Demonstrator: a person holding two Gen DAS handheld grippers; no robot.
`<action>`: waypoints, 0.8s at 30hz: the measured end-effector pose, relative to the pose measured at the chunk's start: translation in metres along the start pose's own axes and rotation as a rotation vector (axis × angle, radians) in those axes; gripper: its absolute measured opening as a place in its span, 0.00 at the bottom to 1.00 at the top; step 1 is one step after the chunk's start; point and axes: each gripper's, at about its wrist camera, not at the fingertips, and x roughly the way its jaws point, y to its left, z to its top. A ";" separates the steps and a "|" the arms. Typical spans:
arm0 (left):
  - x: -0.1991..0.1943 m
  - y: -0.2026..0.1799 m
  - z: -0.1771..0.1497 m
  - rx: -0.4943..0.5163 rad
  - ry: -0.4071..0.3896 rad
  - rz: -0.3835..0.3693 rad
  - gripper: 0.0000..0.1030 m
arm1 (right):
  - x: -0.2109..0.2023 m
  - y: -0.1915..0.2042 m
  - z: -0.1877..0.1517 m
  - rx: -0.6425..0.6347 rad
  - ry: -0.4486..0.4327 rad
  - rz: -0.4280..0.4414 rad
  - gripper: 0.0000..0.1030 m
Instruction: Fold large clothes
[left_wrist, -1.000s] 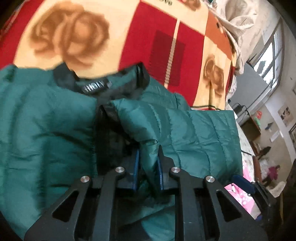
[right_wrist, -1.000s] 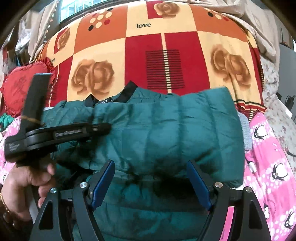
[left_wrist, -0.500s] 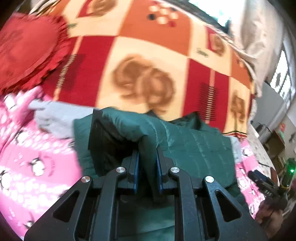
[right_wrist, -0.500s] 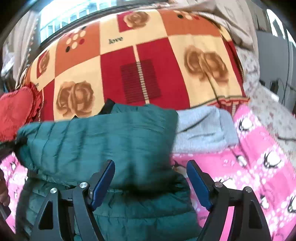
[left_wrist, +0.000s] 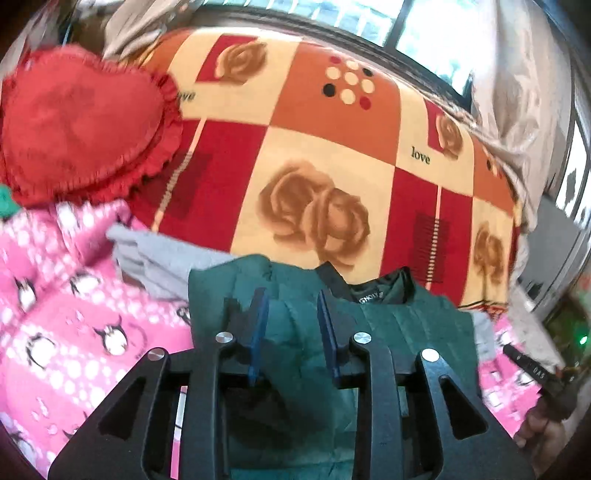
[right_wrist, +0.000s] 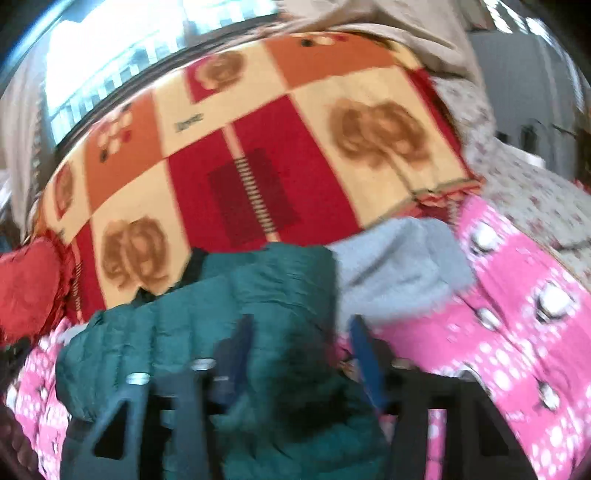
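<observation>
A dark green quilted jacket (left_wrist: 406, 325) lies folded on the bed, its black collar and label pointing to the far side. My left gripper (left_wrist: 291, 325) hovers just over the jacket's left part. Its jaws are opening, and a ridge of green fabric lies loose between the blue pads (left_wrist: 258, 325). In the blurred right wrist view, my right gripper (right_wrist: 301, 354) straddles the jacket's (right_wrist: 221, 314) right edge. Its jaws are closing, with the padded fold between them and a gap still showing at the right pad (right_wrist: 364, 362).
A rose-patterned red and orange blanket (left_wrist: 314, 184) covers the bed's far side. A red heart cushion (left_wrist: 74, 122) sits at the far left. Beneath the jacket are a pink penguin sheet (left_wrist: 55, 332) and a grey garment (right_wrist: 399, 266). A hand (left_wrist: 543, 439) shows at lower right.
My left gripper carried the pinched jacket fold across to the left, and its jaws have now parted. The right gripper's wide jaws have narrowed around the jacket's right edge.
</observation>
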 end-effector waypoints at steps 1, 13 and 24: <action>0.005 -0.007 -0.001 0.021 0.010 0.001 0.24 | 0.007 0.006 -0.001 -0.014 0.019 0.046 0.39; 0.094 0.012 -0.063 0.069 0.233 0.068 0.24 | 0.070 0.005 -0.019 -0.114 0.262 -0.122 0.35; 0.098 0.015 -0.063 0.047 0.247 0.046 0.25 | 0.141 0.011 0.000 -0.090 0.220 -0.062 0.35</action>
